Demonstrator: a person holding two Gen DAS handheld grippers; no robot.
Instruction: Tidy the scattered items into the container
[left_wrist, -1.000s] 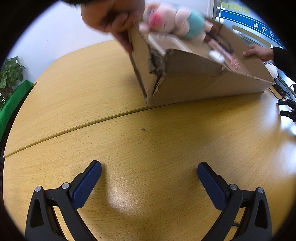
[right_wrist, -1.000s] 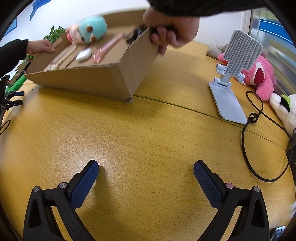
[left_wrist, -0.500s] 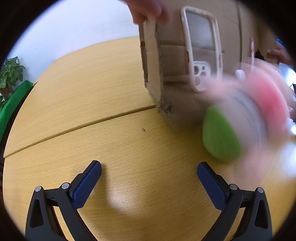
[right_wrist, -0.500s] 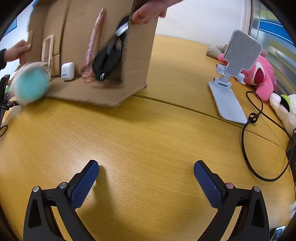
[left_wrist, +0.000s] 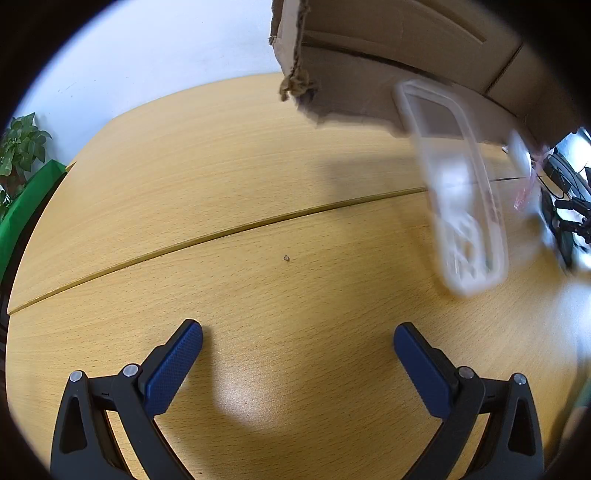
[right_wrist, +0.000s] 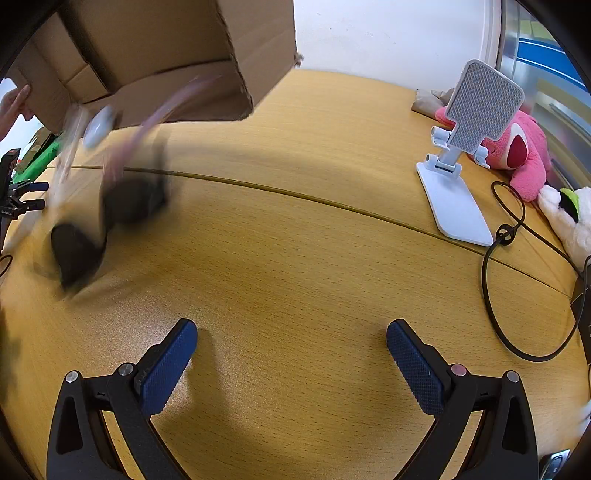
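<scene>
A cardboard box (left_wrist: 406, 55) hangs upturned above the wooden table (left_wrist: 221, 184), held by hands; it also shows in the right wrist view (right_wrist: 166, 55). A clear phone case (left_wrist: 461, 192) falls out of it, blurred. In the right wrist view a black pair of glasses (right_wrist: 107, 221), a pink strip (right_wrist: 147, 125) and a small white object (right_wrist: 98, 125) tumble down, blurred. My left gripper (left_wrist: 297, 354) is open and empty above the table. My right gripper (right_wrist: 291, 350) is open and empty too.
A white phone stand (right_wrist: 458, 170), a pink plush (right_wrist: 524, 151), a white plush (right_wrist: 569, 221) and a black cable (right_wrist: 495, 288) lie at the right. A green plant (left_wrist: 18, 155) stands past the left edge. Black gear (left_wrist: 569, 218) sits at the right.
The box has been lifted and turned over. The phone case, glasses and small items are falling out. The plush toy has left view. Both grippers have stayed still.
</scene>
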